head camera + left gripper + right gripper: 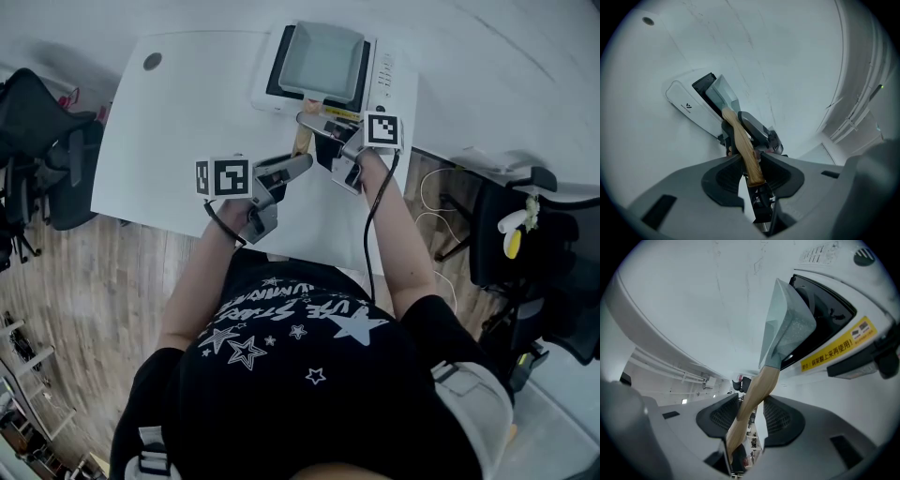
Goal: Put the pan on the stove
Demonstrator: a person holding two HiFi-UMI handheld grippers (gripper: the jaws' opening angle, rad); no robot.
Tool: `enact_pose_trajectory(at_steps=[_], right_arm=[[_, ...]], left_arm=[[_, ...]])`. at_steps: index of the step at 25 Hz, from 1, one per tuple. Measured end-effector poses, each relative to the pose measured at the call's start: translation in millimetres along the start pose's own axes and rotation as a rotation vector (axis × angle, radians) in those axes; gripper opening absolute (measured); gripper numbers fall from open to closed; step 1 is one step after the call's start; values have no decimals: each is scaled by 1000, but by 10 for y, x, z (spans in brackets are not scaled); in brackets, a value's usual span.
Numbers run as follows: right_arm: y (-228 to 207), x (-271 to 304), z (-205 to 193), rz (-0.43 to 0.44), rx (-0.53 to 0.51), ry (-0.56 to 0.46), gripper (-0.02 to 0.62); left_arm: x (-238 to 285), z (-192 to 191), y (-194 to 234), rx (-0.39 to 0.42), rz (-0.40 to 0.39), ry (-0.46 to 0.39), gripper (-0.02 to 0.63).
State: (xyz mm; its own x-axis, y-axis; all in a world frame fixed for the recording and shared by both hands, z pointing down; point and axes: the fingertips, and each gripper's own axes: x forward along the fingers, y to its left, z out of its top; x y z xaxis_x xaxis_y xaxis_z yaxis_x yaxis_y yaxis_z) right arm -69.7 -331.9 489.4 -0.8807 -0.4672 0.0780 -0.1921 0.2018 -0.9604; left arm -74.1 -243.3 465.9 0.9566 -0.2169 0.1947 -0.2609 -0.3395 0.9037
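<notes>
Two grippers on one handle | you had the left gripper (751, 161) clamped on the end of the wooden handle (302, 141), the right gripper (751, 399) clamped nearer the pan (323, 61) | pan lay over the stove (384, 75), apparently placed, only letting go seemed left | pan looked square, shallow, pale grey-green, empty

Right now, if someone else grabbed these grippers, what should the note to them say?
Left gripper: shut on the end of the handle.
Right gripper: shut on the handle, nearer the pan.
Pan: on the stove, on the table.
Done: pan looks placed.
Left: check it sits flat, then open both grippers and pull back.
</notes>
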Motion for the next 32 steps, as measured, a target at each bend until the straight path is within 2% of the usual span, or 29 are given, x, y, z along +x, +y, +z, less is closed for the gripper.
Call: enact_pose_trajectory(at_steps=[5,9,22,32], right_arm=[[25,34,-18,17,23,-10,163],[-21,32,-19,-8,8,-2,163],[-77,43,-9,14,-12,-20,166],[-79,36,1,12,-6,-49,169]], left_arm=[[-10,-2,24,-4,-6,5,124],[-6,-16,62,-6,1,8,121],[21,-42,147,-11,9,2,118],[37,-54,116,15,-6,27,118]])
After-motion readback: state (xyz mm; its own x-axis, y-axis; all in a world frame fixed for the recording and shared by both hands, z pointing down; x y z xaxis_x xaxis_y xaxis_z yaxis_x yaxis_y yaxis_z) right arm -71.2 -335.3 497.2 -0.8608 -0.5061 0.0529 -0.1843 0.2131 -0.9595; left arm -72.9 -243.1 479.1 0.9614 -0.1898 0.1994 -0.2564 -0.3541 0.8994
